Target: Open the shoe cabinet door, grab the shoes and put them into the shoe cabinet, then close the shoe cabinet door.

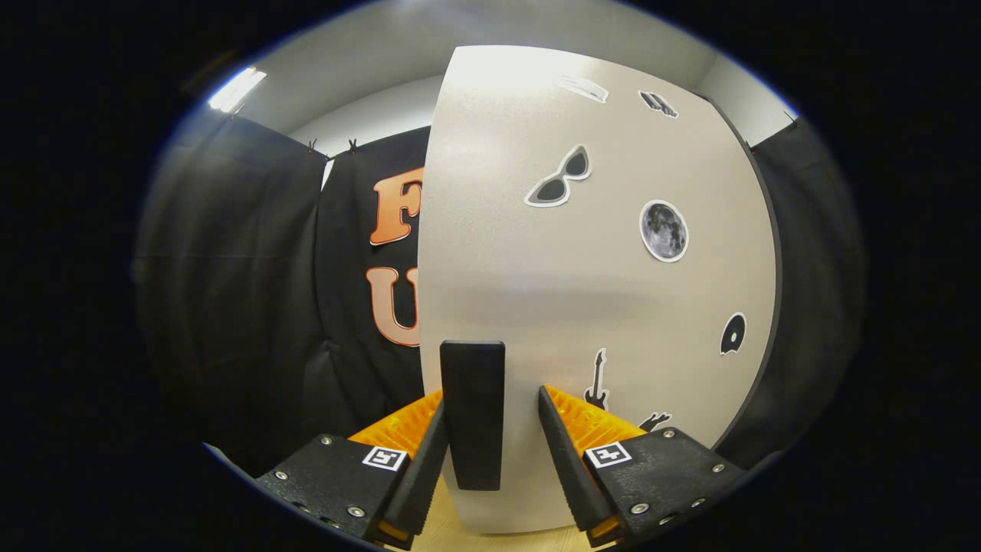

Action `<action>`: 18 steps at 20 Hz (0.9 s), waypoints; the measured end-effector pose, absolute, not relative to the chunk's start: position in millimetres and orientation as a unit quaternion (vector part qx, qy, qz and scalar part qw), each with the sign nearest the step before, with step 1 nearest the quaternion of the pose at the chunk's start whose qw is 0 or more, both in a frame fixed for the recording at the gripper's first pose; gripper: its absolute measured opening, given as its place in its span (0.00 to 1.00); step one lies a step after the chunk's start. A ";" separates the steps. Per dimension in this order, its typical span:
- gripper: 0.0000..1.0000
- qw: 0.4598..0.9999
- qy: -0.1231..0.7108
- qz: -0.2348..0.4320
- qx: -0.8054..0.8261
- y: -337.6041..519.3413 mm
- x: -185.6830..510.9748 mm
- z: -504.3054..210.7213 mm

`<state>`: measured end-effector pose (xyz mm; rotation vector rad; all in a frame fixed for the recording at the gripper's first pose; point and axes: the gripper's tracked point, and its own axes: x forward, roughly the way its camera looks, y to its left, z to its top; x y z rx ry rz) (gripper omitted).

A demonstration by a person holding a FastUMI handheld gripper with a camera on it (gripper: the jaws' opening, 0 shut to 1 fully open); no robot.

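Note:
The shoe cabinet door (pixel 605 276) is a pale flat panel close in front of me, with several stickers on it. Its black upright handle (pixel 473 414) sits near the door's left edge. My gripper (pixel 490 399) is open with the handle between its fingers. The left finger lies against the handle's side, while a gap remains between the handle and the right finger. The door hides the inside of the cabinet.
Black cloth wall (pixel 253 291) hangs beyond the door's left edge and also past its right edge. A strip of light wooden floor (pixel 460 533) shows below the door, between the fingers. A ceiling light (pixel 236 88) glows above the cloth.

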<state>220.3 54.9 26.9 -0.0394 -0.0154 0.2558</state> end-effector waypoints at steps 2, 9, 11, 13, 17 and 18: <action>0.72 0.992 -0.012 0.117 -0.036 57.5 230.4 26.0; 0.74 0.994 -0.011 0.105 -0.023 62.1 242.8 24.9; 0.74 0.995 -0.011 0.100 -0.019 62.4 244.9 23.1; 0.74 0.995 -0.011 0.095 -0.023 61.5 246.6 23.4; 0.74 0.995 -0.016 0.100 -0.014 65.0 243.0 28.0; 0.74 0.995 -0.025 0.099 -0.015 64.8 243.6 32.3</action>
